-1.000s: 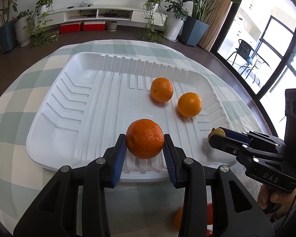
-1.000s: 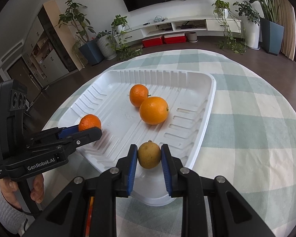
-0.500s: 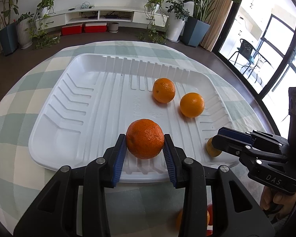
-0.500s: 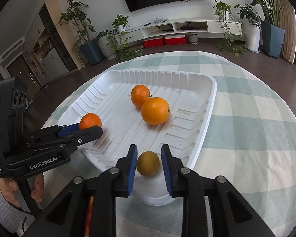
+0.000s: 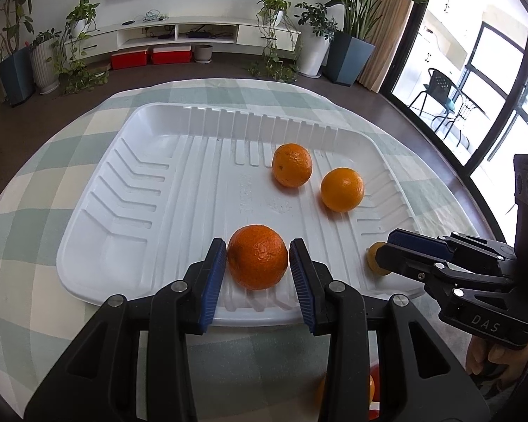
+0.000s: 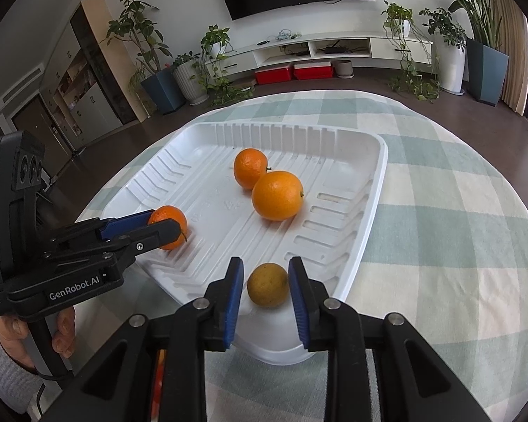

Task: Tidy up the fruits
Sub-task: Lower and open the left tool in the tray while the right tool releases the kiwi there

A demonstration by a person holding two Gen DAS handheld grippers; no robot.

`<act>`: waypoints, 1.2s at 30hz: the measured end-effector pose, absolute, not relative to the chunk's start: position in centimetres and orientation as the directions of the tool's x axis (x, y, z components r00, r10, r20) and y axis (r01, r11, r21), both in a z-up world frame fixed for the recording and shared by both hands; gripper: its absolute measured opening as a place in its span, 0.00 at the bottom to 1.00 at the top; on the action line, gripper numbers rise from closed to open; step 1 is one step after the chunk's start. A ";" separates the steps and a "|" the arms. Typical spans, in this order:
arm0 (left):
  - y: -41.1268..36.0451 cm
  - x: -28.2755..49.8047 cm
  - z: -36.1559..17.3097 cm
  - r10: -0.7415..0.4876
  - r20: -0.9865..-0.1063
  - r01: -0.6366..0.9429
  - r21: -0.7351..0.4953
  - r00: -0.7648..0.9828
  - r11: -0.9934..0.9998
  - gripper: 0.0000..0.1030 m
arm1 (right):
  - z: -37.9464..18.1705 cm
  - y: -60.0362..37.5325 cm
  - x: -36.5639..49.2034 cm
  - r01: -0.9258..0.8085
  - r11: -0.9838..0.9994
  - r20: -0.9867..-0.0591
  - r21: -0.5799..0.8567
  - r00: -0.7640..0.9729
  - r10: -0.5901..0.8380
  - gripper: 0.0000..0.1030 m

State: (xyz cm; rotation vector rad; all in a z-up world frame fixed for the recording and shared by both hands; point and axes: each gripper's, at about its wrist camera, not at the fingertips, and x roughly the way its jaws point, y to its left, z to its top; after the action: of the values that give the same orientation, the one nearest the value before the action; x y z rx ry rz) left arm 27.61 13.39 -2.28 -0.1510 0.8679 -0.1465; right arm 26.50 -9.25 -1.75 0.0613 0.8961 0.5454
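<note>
A white ribbed tray lies on a checked tablecloth. My left gripper is shut on a deep orange fruit just over the tray's near edge; from the right wrist view this gripper and its orange sit at the tray's left. My right gripper has its jaws opening, and a small yellow-brown citrus rests on the tray floor between the pads with a gap on each side. Two more oranges lie loose in the tray's far right part.
Bits of orange and red fruit show on the cloth below the left gripper's fingers. A hand grips the left tool's handle. The round table's edge curves just past the tray; potted plants stand on the floor beyond.
The right jaws have parted a little and the yellow-brown citrus has sunk from between them onto the tray floor. The left gripper and its orange have stayed put.
</note>
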 end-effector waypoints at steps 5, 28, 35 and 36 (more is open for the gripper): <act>13.3 27.6 -2.3 -0.182 -0.747 0.067 -0.182 0.639 0.981 0.34 | -1.7 -9.2 26.5 -0.426 0.863 -0.725 0.272 0.499 0.475 0.30; 12.4 26.9 -1.5 -0.155 -0.737 0.076 -0.140 0.658 0.987 0.34 | -1.7 -9.1 26.5 -0.430 0.864 -0.726 0.263 0.502 0.471 0.33; 12.2 26.7 -1.3 -0.152 -0.733 0.079 -0.134 0.663 0.988 0.34 | -1.6 -9.1 26.3 -0.430 0.865 -0.724 0.257 0.507 0.467 0.33; 12.2 26.6 -1.2 -0.152 -0.732 0.080 -0.133 0.664 0.988 0.35 | -1.5 -9.2 26.3 -0.430 0.866 -0.724 0.255 0.509 0.466 0.33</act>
State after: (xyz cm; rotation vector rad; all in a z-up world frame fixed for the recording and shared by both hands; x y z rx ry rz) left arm 26.62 12.22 -1.22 -0.0924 0.8349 -0.1310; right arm 26.26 -9.16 -1.52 0.0441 0.8850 0.5399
